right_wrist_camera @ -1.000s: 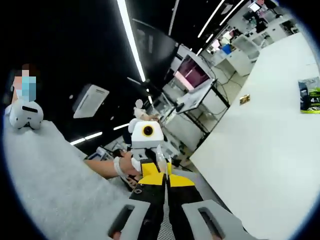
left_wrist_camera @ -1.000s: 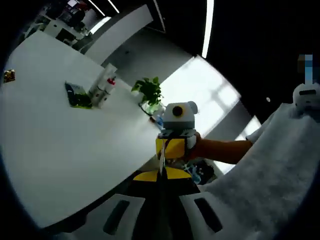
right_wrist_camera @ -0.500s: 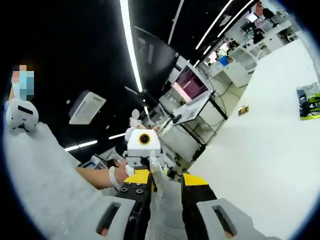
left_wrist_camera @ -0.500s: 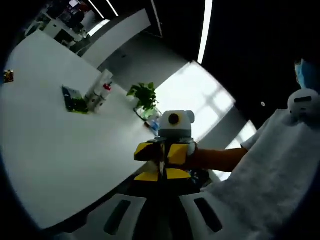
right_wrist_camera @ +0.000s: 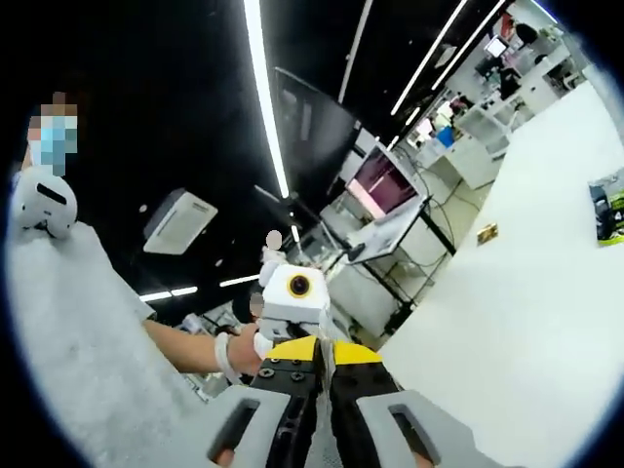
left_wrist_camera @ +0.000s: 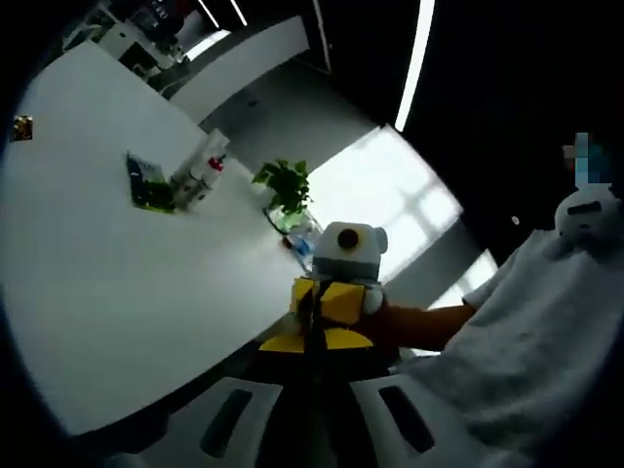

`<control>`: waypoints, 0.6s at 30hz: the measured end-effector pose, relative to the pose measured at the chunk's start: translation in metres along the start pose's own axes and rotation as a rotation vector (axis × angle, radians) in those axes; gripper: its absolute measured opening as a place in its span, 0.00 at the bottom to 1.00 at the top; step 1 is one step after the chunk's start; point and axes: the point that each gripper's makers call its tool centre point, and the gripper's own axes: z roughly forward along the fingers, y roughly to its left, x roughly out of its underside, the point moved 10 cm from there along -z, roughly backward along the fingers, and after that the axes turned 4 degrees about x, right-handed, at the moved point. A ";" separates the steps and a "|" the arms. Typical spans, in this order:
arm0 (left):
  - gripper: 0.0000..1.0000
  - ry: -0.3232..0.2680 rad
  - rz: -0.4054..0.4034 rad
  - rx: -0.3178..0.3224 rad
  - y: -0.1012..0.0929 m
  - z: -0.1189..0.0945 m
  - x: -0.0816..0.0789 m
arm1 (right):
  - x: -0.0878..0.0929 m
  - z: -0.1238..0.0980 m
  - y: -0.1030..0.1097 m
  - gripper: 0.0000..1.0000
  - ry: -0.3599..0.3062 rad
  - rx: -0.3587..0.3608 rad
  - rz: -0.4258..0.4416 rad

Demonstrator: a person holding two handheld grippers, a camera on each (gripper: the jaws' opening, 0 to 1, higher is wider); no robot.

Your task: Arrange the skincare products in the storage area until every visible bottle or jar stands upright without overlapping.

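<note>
Skincare bottles (left_wrist_camera: 200, 171) are standing far back on the white table (left_wrist_camera: 117, 283), touching a green packet (left_wrist_camera: 149, 183); too small to tell more, probably two bottles. Potted plant (left_wrist_camera: 288, 185) is sitting near the table's far edge. Left gripper (left_wrist_camera: 314, 341) is pointing past the table edge, jaws pressed together, empty. Right gripper (right_wrist_camera: 323, 382) is facing it, jaws also closed, nothing between them. Small gold object (right_wrist_camera: 487, 234) is lying on the table.
</note>
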 end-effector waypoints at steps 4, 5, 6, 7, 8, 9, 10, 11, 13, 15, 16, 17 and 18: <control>0.03 -0.005 -0.010 0.010 0.001 0.002 0.000 | -0.001 -0.002 -0.002 0.00 0.001 -0.001 0.037; 0.03 -0.009 -0.019 0.014 0.002 0.002 0.000 | -0.001 -0.003 -0.003 0.00 -0.004 -0.015 0.056; 0.03 -0.009 -0.024 0.015 0.002 0.002 -0.001 | -0.001 -0.004 -0.005 0.00 -0.003 -0.021 0.057; 0.03 -0.004 -0.029 0.014 0.003 0.002 -0.001 | -0.002 -0.005 -0.009 0.00 -0.003 -0.022 0.055; 0.03 0.007 -0.031 0.014 0.004 0.002 0.000 | -0.002 -0.005 -0.010 0.00 -0.004 -0.025 0.059; 0.02 0.013 -0.045 0.013 0.005 0.000 -0.001 | -0.003 -0.007 -0.015 0.00 -0.023 -0.050 0.085; 0.01 0.009 -0.055 0.020 0.005 -0.001 -0.002 | -0.004 -0.008 -0.016 0.00 -0.028 -0.053 0.092; 0.00 -0.003 -0.075 0.035 0.004 -0.001 -0.002 | -0.004 -0.008 -0.019 0.00 -0.020 -0.069 0.143; 0.00 0.025 -0.054 -0.019 0.008 -0.003 -0.001 | -0.003 -0.007 -0.023 0.00 0.000 -0.090 0.163; 0.00 -0.001 -0.067 -0.016 0.008 -0.004 -0.003 | -0.003 -0.009 -0.026 0.04 -0.007 -0.069 0.131; 0.00 -0.012 -0.066 -0.016 0.008 -0.005 -0.004 | -0.003 -0.011 -0.029 0.04 -0.005 -0.067 0.142; 0.00 -0.030 -0.054 -0.024 0.008 -0.006 -0.006 | -0.003 -0.013 -0.030 0.03 -0.015 -0.073 0.158; 0.00 -0.031 -0.057 -0.024 0.009 -0.007 -0.006 | -0.003 -0.013 -0.030 0.02 -0.027 -0.078 0.168</control>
